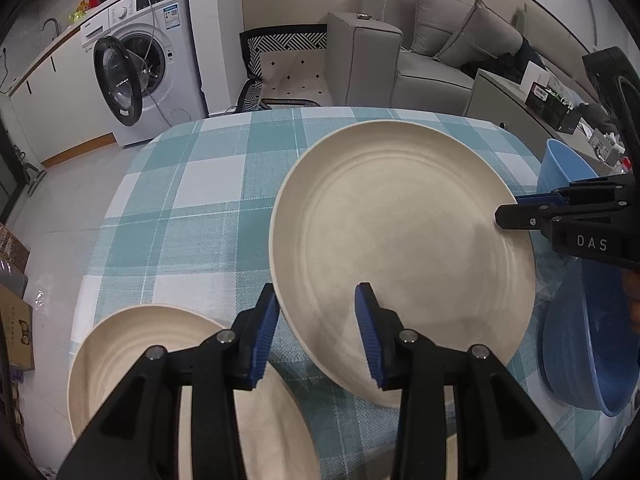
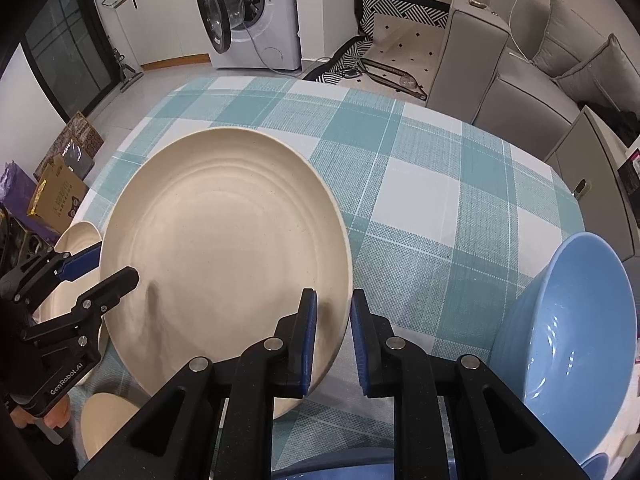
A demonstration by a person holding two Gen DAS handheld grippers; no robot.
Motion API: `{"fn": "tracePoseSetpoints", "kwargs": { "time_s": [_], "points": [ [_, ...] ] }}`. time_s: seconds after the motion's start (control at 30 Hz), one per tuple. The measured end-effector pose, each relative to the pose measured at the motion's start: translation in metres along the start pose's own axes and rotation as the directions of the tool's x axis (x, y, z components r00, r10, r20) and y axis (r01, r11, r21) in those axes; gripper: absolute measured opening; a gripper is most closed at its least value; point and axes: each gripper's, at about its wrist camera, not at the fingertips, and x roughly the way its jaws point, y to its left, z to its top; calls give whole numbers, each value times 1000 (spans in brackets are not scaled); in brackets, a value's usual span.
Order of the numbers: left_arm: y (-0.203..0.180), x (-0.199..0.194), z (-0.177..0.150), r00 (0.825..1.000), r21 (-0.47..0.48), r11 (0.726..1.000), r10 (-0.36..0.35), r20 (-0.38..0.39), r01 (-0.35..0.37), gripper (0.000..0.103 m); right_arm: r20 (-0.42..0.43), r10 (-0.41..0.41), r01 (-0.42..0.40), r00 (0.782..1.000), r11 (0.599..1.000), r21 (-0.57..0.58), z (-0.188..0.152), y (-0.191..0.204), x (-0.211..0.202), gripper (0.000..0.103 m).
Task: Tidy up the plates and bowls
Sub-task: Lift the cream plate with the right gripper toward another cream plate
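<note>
The large cream plate (image 2: 224, 256) is held tilted above the checked surface (image 2: 440, 200), gripped at opposite rim edges. The right hand-held gripper (image 2: 334, 344) is clamped on its near rim; the left hand-held gripper (image 1: 316, 336) straddles the other rim, jaws nearly closed on it. Judged rigid, light and smooth-glazed, so slippery; the rim is the only sound hold. A second cream plate (image 1: 132, 344) lies below left, blue bowls (image 2: 568, 320) to the right.
</note>
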Motion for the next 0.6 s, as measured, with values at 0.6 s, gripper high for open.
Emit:
{"fn": "tracePoseSetpoints", "kwargs": {
  "time_s": [0.6],
  "points": [
    [13,-52,-9,994,-23,999,28,101,-25,38,101,8,-4,995,999,-32,-11,28,-52,17]
  ]
}}
